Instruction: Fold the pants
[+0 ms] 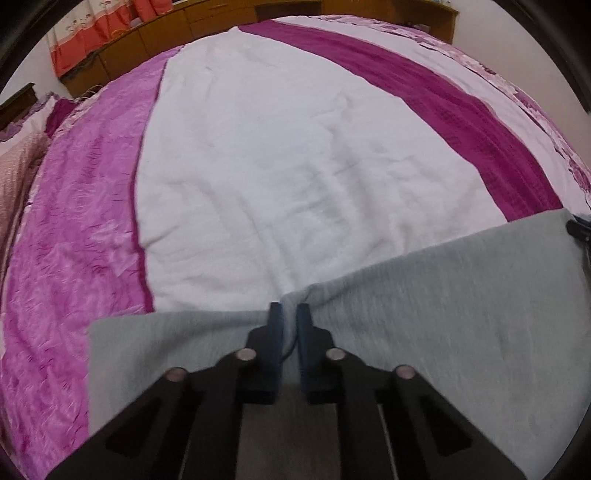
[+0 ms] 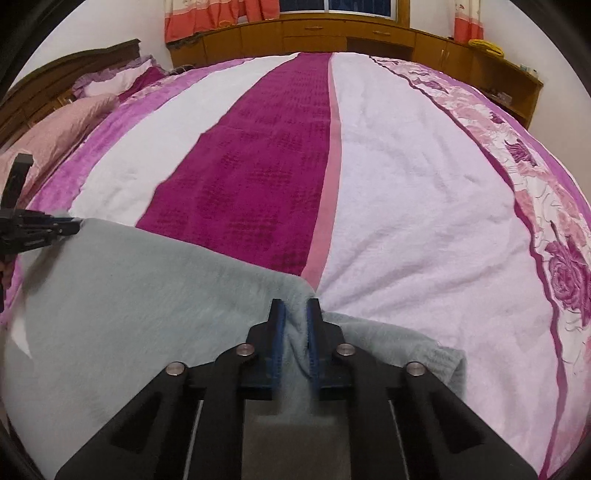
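Note:
Pale grey pants point(image 1: 436, 325) lie spread over the near part of the bed. In the left wrist view my left gripper point(image 1: 289, 314) is shut, its blue pads pinching the far edge of the grey cloth. In the right wrist view my right gripper point(image 2: 295, 312) is shut on a bunched fold of the same pants point(image 2: 140, 295) at their far right corner. The left gripper point(image 2: 55, 226) also shows at the left edge of the right wrist view, on the cloth's other corner. A dark part of the right gripper point(image 1: 580, 229) shows at the right edge of the left wrist view.
The bed carries a striped cover point(image 2: 406, 192) in white, magenta and pink, with a rose border point(image 2: 565, 273) on the right. Pillows point(image 2: 55, 133) and a dark headboard point(image 2: 74, 62) lie at the left. Wooden cabinets point(image 2: 332, 37) and orange curtains point(image 2: 207, 14) stand behind the bed.

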A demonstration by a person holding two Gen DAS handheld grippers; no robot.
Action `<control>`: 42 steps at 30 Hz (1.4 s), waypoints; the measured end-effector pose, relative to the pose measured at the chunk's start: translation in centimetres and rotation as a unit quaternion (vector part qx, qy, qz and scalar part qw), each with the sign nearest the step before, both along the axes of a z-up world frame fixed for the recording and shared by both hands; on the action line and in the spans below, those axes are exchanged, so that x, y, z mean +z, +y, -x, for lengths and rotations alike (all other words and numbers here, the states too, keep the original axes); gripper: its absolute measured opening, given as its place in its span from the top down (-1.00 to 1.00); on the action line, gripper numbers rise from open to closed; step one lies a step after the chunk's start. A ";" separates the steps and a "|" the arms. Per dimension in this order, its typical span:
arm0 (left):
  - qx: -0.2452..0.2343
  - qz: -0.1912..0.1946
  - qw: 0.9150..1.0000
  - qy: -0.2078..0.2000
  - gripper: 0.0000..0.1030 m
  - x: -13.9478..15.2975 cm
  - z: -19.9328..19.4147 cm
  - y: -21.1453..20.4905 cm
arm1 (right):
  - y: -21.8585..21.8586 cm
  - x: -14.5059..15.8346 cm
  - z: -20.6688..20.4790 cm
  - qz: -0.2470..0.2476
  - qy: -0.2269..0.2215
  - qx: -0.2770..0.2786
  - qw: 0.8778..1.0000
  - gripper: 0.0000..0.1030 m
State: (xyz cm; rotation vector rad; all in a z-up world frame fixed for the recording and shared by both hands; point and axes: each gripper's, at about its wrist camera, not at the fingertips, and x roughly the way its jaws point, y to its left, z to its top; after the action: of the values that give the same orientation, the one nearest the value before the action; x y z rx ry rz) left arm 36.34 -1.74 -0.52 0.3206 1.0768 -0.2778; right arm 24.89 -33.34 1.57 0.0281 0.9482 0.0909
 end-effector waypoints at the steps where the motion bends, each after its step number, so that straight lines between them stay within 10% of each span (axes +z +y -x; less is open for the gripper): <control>1: 0.001 0.003 1.000 -0.004 0.90 0.6 0.5 0.0 | 0.1 0.6 0.4 0.001 -0.005 0.002 1.000 0.98; 23: 0.024 0.082 0.988 -0.129 0.91 13.0 17.9 3.7 | 3.6 10.2 13.3 0.015 -0.074 0.043 0.996 1.00; 42: 0.056 0.112 0.979 -0.163 0.91 10.1 34.3 5.8 | 4.5 6.9 23.8 -0.002 -0.034 0.030 0.999 1.00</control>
State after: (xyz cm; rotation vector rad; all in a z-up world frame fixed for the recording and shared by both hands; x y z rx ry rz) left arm 2.01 4.07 9.61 0.0970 0.7280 -0.2335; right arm 1.12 -28.84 8.45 -0.0002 0.8808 0.1493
